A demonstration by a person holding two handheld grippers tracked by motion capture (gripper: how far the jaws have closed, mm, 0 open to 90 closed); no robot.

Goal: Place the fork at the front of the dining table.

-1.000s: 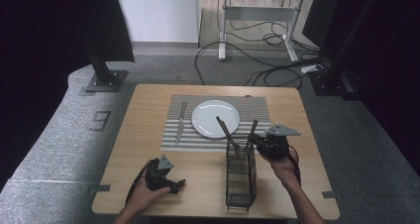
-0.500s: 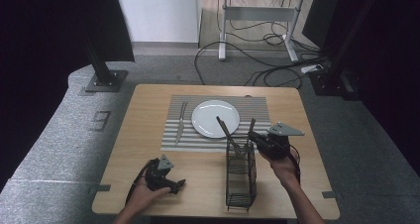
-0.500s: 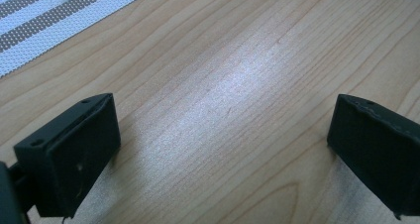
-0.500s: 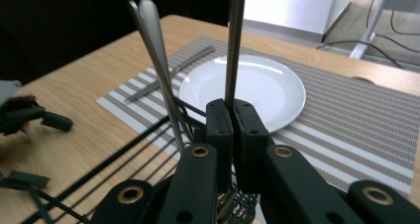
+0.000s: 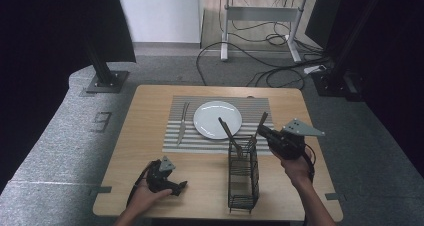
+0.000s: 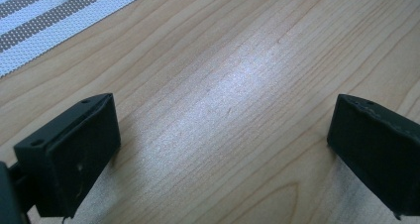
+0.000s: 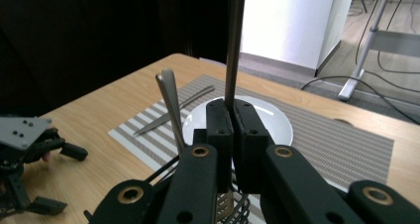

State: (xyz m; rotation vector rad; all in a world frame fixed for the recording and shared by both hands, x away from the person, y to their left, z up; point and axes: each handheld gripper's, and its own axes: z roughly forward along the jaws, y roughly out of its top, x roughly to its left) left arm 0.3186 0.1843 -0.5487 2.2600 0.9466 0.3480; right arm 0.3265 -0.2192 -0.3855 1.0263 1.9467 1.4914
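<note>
Comparing the high view with the one a second earlier, the right gripper (image 5: 263, 134) had risen slightly at centre right of the frame, drawing the utensil handle (image 5: 261, 124) further up out of the wire cutlery caddy (image 5: 243, 176). Its jaws were clamped tight on that handle, as the right gripper view confirmed (image 7: 233, 45). The left gripper (image 5: 172, 185) had stayed at lower left on the wooden table (image 5: 150, 111), jaws wide with bare wood between them. No readable writing appeared. The held utensil's working end was hidden inside the caddy, so its type could not be determined. A second utensil (image 5: 226, 130) leaned in the caddy; a fork (image 5: 182, 123) lay left of the white plate (image 5: 217, 119) on the striped placemat (image 5: 260, 106).
</note>
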